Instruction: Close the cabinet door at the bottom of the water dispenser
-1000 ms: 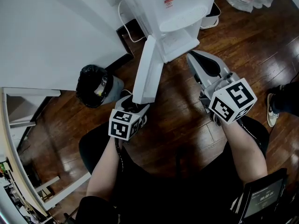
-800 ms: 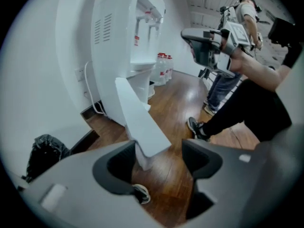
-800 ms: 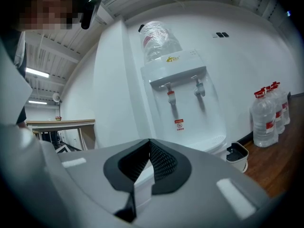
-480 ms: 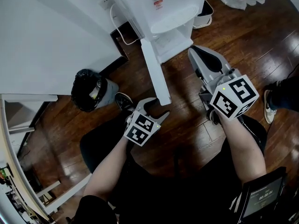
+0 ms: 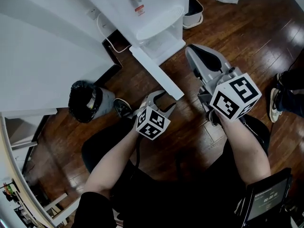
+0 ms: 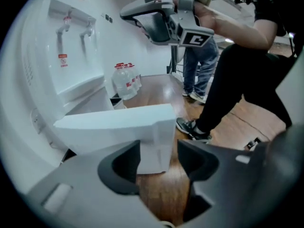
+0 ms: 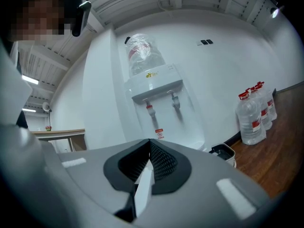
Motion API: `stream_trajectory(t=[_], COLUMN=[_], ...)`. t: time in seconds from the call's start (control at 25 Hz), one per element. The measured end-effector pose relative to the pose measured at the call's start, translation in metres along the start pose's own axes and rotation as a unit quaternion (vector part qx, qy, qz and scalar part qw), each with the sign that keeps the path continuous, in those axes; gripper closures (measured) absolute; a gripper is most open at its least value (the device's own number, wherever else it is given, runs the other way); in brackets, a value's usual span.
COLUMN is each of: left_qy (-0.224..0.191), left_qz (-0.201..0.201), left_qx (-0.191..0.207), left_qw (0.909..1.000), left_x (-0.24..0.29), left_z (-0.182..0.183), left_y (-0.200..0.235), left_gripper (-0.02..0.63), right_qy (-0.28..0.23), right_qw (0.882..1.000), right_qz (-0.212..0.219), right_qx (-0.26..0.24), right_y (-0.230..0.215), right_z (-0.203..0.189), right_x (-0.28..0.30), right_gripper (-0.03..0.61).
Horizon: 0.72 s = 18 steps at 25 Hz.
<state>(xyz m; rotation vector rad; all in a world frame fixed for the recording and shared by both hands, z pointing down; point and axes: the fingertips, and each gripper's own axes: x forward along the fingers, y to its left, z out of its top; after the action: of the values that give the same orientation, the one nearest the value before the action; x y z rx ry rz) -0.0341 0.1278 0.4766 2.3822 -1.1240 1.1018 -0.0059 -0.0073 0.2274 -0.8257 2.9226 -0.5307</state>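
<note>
My left tongs (image 5: 160, 103), jaws apart though just narrowing, grip nothing. They sit by the free end of the cabinet door (image 5: 156, 73), which stands half open below the water dispenser (image 5: 156, 13). Right tongs (image 7: 148, 142) clenched, empty. Next, I'd push the door shut.

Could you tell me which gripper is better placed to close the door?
Left, probably: the left gripper sits at the free end of the door, jaws just closing, nothing between them. The right gripper, jaws shut, hangs higher, off it.
</note>
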Motion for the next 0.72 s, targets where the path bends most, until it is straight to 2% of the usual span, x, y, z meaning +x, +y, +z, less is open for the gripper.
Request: stream_trajectory(t=[0.36,0.52,0.72], left_qy=[-0.032,-0.052,-0.043], left_qz=[0.041,0.05,0.045], left_qx=[0.04,0.024,0.004], left_qw=[0.9979,0.9971,0.998], left_x=[0.054,0.073,0.099], left_z=[0.046,0.063,0.067], left_y=[0.014,0.021,0.034], left_gripper=[0.364,0.364,0.367], right_qy=[0.009,0.012,0.017], right_qw=[1.0,1.0,0.999], right_qz=[-0.016,-0.023,-0.042], right_qx=[0.014,0.007,0.009], right_y=[-0.018,-0.03,-0.058], right_z=[0.0,0.002,0.006], right_x=[-0.005,-0.003,0.005], right_gripper=[0.575,0.574,0.574])
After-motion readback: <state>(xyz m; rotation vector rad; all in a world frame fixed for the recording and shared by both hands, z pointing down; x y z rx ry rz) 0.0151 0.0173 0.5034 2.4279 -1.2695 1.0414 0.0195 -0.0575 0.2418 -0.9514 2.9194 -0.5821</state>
